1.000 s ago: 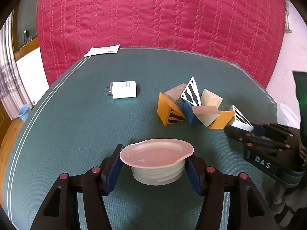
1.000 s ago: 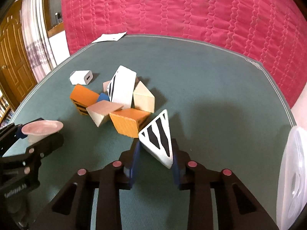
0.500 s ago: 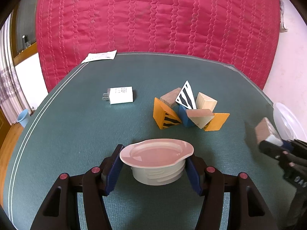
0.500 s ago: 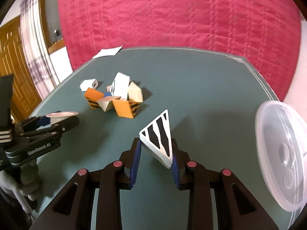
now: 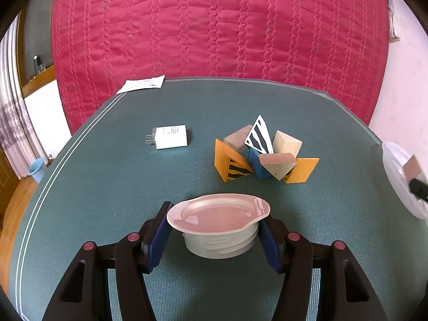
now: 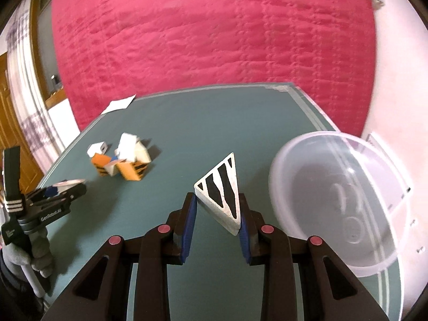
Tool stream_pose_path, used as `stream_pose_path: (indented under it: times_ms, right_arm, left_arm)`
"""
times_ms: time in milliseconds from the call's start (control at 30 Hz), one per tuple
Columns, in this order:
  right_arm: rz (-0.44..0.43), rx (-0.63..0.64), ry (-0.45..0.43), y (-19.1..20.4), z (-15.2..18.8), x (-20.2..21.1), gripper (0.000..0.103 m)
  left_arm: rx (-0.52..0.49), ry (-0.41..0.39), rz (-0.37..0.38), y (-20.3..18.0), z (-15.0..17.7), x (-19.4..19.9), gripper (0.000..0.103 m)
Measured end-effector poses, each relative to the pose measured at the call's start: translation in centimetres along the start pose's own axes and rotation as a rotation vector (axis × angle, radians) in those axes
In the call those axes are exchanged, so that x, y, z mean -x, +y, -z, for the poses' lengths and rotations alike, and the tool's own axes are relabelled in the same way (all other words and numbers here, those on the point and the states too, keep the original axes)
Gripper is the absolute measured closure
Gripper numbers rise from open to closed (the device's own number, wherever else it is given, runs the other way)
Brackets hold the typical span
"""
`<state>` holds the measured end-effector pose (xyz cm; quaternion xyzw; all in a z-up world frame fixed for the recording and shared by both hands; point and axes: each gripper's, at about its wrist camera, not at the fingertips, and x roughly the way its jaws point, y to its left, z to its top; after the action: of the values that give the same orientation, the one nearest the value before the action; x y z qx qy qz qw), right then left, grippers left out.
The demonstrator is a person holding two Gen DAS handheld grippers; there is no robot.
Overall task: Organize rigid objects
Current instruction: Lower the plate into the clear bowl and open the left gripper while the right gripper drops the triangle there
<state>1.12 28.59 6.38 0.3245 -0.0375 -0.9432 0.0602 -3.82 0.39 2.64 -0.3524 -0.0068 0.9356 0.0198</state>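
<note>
My left gripper (image 5: 214, 230) is shut on a pink-topped screw lid (image 5: 218, 220) and holds it above the green table (image 5: 107, 187). My right gripper (image 6: 217, 214) is shut on a white wedge block with black stripes (image 6: 220, 190), held in the air left of a clear plastic tub (image 6: 337, 203). A pile of wooden blocks (image 5: 260, 155), orange, blue, plain and striped, lies mid-table; it also shows in the right wrist view (image 6: 123, 160). The right gripper's tip (image 5: 417, 184) shows at the far right edge of the left wrist view, over the tub (image 5: 396, 174).
A white charger plug (image 5: 168, 140) lies left of the pile. A paper sheet (image 5: 141, 85) lies at the table's far edge against a red quilted backdrop (image 5: 214, 26). The left gripper (image 6: 53, 195) shows at the left of the right wrist view.
My right gripper has lifted the striped wedge away from the pile and carried it right, to beside the clear tub. The left gripper has pulled back slightly, still holding the lid.
</note>
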Motion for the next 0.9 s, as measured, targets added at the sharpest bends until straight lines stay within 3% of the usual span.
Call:
stream_pose_path:
  times_ms: [500,900]
  right_arm:
    - [0.158,-0.179,-0.080,-8.7,-0.3,3.4,0.073]
    - [0.259,-0.327,-0.083,-15.2,1.3,3.3,0.072]
  left_arm:
    - [-0.045,-0.012,-0.022,-1.4,0.8,1.0,0.040]
    - [-0.104,-0.008,0.042,-4.9,0.9,2.2,0.040]
